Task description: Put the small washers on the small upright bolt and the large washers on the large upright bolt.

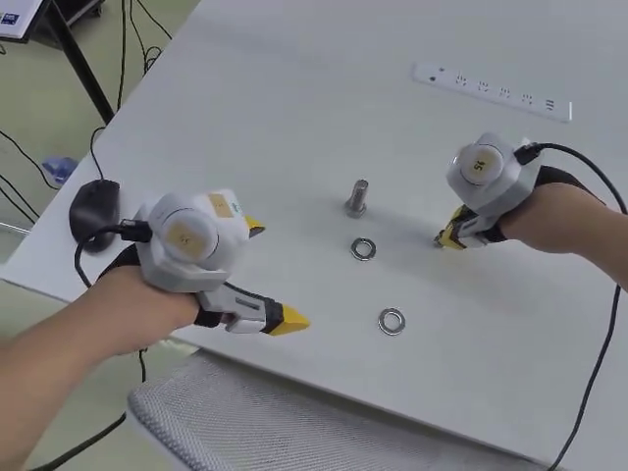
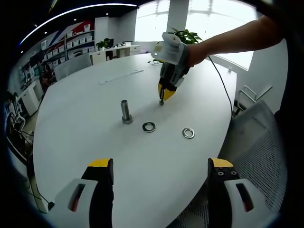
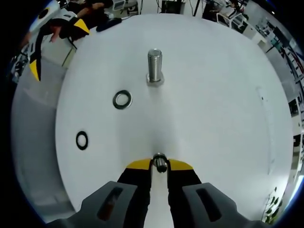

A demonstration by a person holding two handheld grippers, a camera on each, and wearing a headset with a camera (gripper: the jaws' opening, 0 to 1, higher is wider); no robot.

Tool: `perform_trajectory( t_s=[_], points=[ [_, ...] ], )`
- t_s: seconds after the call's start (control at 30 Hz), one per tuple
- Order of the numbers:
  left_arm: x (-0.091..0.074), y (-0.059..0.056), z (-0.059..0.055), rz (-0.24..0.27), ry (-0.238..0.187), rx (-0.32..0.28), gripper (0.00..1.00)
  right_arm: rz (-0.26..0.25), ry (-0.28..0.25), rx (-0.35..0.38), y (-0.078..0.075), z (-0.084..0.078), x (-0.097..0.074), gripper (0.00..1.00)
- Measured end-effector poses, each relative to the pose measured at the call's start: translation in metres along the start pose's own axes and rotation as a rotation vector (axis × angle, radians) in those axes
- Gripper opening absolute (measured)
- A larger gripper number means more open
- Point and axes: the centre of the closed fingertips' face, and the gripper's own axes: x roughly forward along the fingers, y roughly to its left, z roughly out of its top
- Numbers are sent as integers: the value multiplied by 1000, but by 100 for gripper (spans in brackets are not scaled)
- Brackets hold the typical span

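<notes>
A large bolt (image 1: 357, 197) stands upright on the white table (image 1: 294, 108). Two washers lie in front of it, one close (image 1: 363, 249) and one nearer the table's front edge (image 1: 392, 321). My right gripper (image 1: 447, 238) rests tip-down on the table to the right of the bolt, shut on a small bolt (image 3: 160, 162) that touches the surface. In the right gripper view the large bolt (image 3: 155, 66) is straight ahead and the washers (image 3: 122, 99) (image 3: 81, 140) lie to the left. My left gripper (image 1: 275, 273) hangs open left of the washers, holding nothing.
A white power strip (image 1: 491, 90) lies at the far right of the table. A black puck-shaped object (image 1: 93, 211) with a cable sits at the left edge. A grey mesh chair (image 1: 245, 422) stands against the table's front edge.
</notes>
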Motion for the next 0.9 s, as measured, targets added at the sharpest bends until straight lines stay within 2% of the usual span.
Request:
perform_trajectory(
  t_s=[0.4, 0.57, 0.9],
  points=[
    [-2, 1, 1, -6, 0, 3, 81, 2, 21, -7, -1, -4, 8, 13],
    [-2, 0, 0, -8, 1, 4, 81, -7, 19, -17, -5, -3, 10, 13],
    [-3, 0, -3, -12, 9, 2, 79, -2, 26, -2, -3, -2, 7, 14]
  ],
)
